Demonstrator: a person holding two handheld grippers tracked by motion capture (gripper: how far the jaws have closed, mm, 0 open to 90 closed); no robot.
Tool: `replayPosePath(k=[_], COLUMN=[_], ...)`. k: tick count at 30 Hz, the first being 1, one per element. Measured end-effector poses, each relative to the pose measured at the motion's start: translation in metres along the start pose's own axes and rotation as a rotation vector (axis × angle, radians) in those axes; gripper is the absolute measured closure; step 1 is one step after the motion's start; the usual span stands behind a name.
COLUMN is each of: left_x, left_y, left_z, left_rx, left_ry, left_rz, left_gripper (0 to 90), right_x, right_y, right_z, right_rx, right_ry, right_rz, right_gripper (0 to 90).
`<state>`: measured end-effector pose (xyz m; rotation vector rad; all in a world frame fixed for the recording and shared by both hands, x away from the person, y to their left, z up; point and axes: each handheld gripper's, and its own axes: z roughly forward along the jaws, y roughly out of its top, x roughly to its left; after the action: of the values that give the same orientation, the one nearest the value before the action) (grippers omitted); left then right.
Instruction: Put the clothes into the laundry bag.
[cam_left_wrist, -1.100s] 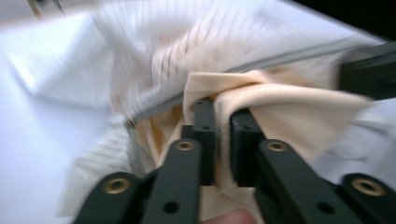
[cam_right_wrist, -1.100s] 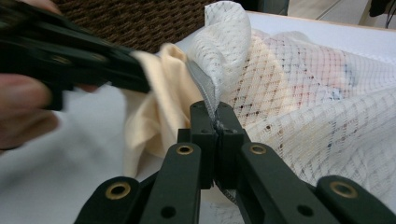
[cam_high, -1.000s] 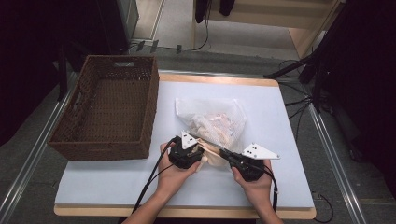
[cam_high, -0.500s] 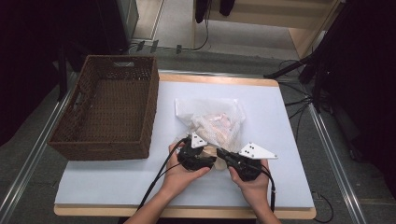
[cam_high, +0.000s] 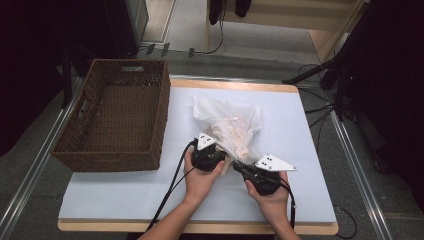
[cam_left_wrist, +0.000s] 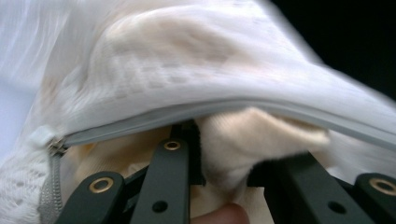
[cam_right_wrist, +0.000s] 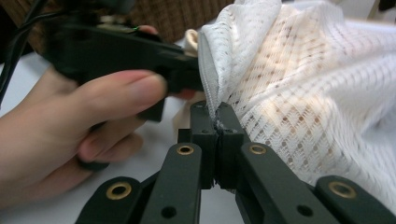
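A white mesh laundry bag (cam_high: 231, 117) lies on the white table cover, with cream cloth showing through the mesh. My left gripper (cam_high: 223, 152) reaches into the bag's open zipper mouth. In the left gripper view its jaws (cam_left_wrist: 233, 154) have just been closing, and a fold of cream cloth (cam_left_wrist: 243, 133) is pinched between them under the grey zipper edge. My right gripper (cam_high: 236, 165) is shut on the bag's zipper edge (cam_right_wrist: 211, 100), holding it upright next to the left gripper. The zipper slider (cam_left_wrist: 52, 145) sits at the mouth's end.
A brown wicker basket (cam_high: 159, 112) stands on the table's left half, close to the left hand. The white table cover (cam_high: 300, 130) stretches to the right of the bag. Cables run over the floor beyond the table.
My left hand has moved right, toward the right gripper and the bag's mouth. The right gripper has kept still on the zipper edge.
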<state>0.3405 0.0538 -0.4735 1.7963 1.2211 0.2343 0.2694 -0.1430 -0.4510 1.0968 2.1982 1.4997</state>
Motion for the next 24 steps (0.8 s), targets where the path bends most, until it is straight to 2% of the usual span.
replayPosePath(k=[1,3,4,6,8,12,15,16,18,19,20,21,22,24], left_x=[0.001,-0.006,-0.007,-0.005,0.002,0.007,0.001,-0.002,-0.006,-0.007,-0.007,-0.009,-0.012,-0.018], left_y=[0.003,0.010,0.011,0.010,0.006,-0.007,-0.014,-0.014,-0.014,-0.012,-0.010,-0.009,-0.008,-0.003], left_z=[0.004,0.004,0.002,-0.005,-0.015,-0.031,-0.030,-0.028,-0.025,-0.023,-0.020,-0.018,-0.016,-0.018], left_rx=[0.035,0.076,0.089,0.102,0.099,0.103,0.136,0.140,0.145,0.142,0.147,0.140,0.128,0.066], left_ry=[-0.016,0.021,0.020,-0.021,-0.072,-0.055,-0.050,-0.038,0.007,0.019,0.004,-0.008,-0.006,-0.066], left_rz=[0.000,0.087,0.112,0.122,0.111,0.155,0.193,0.204,0.218,0.191,0.167,0.160,0.169,0.147], left_gripper=[74.7,72.6,69.7,58.9,48.1,41.3,40.2,41.4,60.4,70.4,79.5,83.9,85.3,86.2], right_x=[-0.001,-0.002,-0.003,-0.004,-0.006,-0.010,-0.010,-0.008,-0.005,-0.002,0.000,0.002,0.003,0.004], right_y=[-0.002,-0.003,-0.003,-0.002,-0.003,-0.004,-0.002,-0.001,0.000,0.000,0.000,0.000,0.000,0.000], right_z=[0.002,0.003,0.002,0.002,0.002,0.002,0.002,0.002,0.004,0.004,0.005,0.005,0.006,0.005], right_rx=[0.020,0.026,0.025,0.020,0.024,0.019,-0.004,-0.009,-0.013,-0.015,-0.016,-0.012,-0.017,-0.020], right_ry=[0.001,-0.006,-0.008,-0.016,-0.024,-0.035,-0.027,-0.022,-0.015,-0.013,-0.008,-0.005,-0.003,-0.005], right_rz=[0.005,0.009,0.016,0.019,0.018,0.033,0.040,0.041,0.029,0.022,0.016,0.011,0.004,0.000], right_gripper=[89.4,89.4,89.4,89.3,89.3,89.2,89.2,89.2,89.2,89.2,89.2,89.2,89.2,89.2])
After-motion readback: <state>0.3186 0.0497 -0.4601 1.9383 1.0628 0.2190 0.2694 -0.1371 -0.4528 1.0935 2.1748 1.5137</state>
